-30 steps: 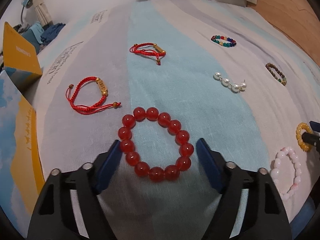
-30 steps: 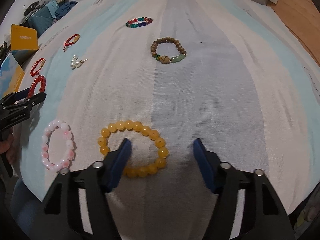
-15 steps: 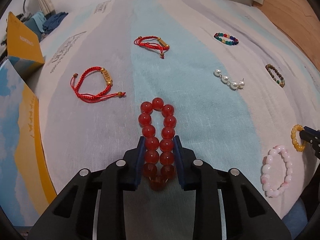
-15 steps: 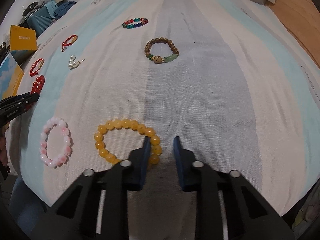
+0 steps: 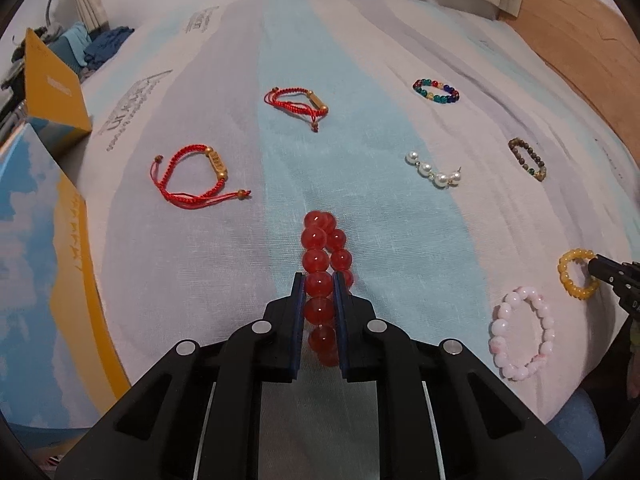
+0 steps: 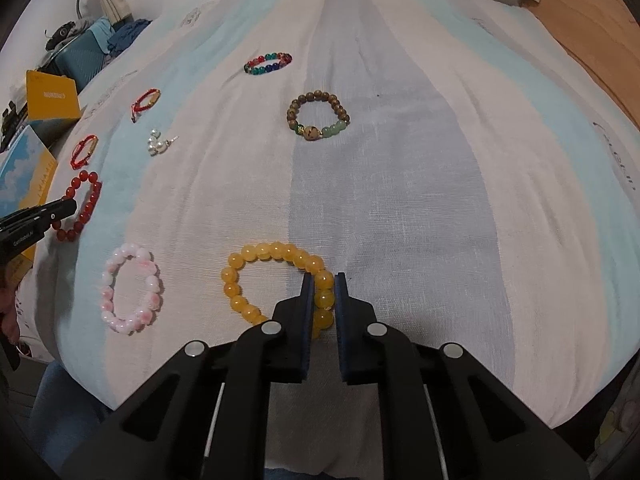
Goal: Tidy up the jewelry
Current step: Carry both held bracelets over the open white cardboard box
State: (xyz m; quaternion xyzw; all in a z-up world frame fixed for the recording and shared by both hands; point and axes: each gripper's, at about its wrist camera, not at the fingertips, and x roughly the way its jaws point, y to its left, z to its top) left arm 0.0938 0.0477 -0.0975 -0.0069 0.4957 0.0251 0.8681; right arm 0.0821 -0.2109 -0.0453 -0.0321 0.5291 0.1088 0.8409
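Left wrist view: left tool (image 5: pixel 317 280) is now pressed tight on the red bead bracelet (image 5: pixel 324 256), which half a second ago was a narrow loop and a second ago lay round between spread fingers — it is now squeezed into a double column of beads running forward on the striped bed cover (image 5: pixel 200 260). Ahead lie two red cord bracelets (image 5: pixel 192 180) (image 5: pixel 298 104), well apart from the beads; the pearl piece (image 5: pixel 434 170) sits to the right, the pink bead bracelet (image 5: pixel 522 334) near the right front edge. A yellow-and-blue box (image 5: pixel 44 264) borders the left side; open cloth lies straight ahead. Right wrist view: right tool (image 6: pixel 322 282) has closed from spread to pinching the right side of the yellow bead bracelet (image 6: pixel 276 280) — the rest of the loop stays round on the cover. The brown bead bracelet (image 6: pixel 318 116) and multicolour bracelet (image 6: pixel 268 63) lie farther ahead; bare cloth extends to the right, up to the bed's edge.
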